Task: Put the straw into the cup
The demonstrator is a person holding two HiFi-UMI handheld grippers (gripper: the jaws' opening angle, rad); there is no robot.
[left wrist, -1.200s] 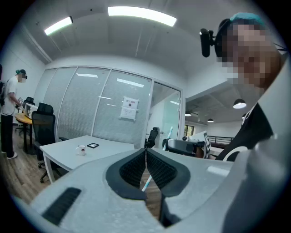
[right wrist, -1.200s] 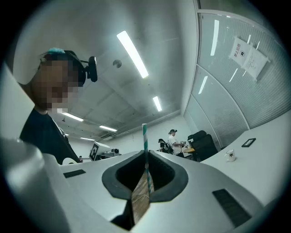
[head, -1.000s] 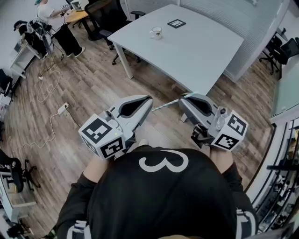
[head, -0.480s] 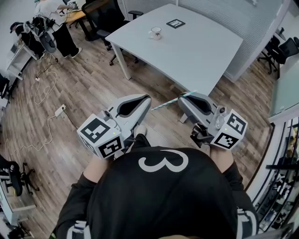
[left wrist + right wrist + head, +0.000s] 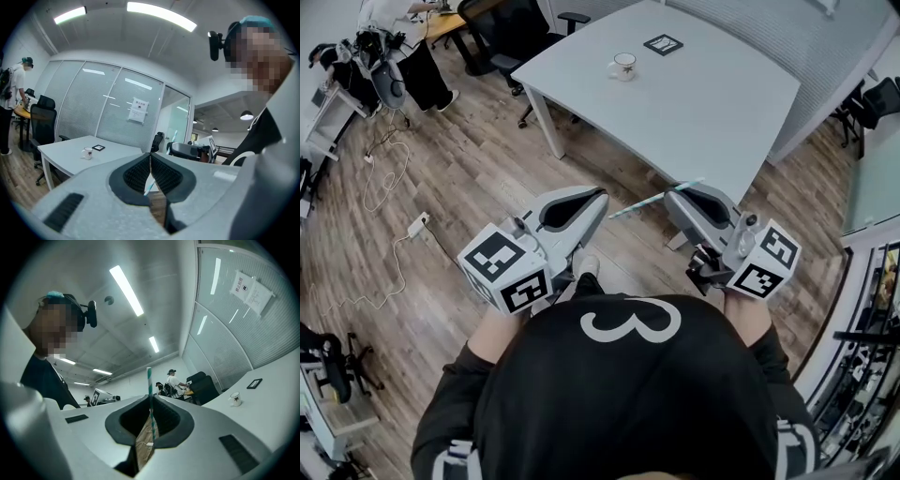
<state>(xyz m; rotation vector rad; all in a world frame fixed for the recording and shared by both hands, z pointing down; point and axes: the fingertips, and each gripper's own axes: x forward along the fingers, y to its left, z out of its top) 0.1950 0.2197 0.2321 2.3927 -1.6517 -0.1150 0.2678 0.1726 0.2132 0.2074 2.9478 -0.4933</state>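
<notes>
I'm standing well back from the white surface (image 5: pixel 712 103). The left gripper (image 5: pixel 602 199) is hanging with its fingers pressed together on nothing, and the right gripper (image 5: pixel 680 192) is pinching shut. The cup (image 5: pixel 622 67) is sitting near the surface's far edge, well apart from both. The striped straw (image 5: pixel 649 202) is riding in the right fingers, pointing across toward the left gripper. I'm judging this the carrying step: next I'm needing to close in, tip the straw upright and lower it into the cup's mouth

matt white table (image 5: pixel 703 103), wood-plank floor (image 5: pixel 469 187), seemingly paper straw (image 5: pixel 649 201).
</notes>
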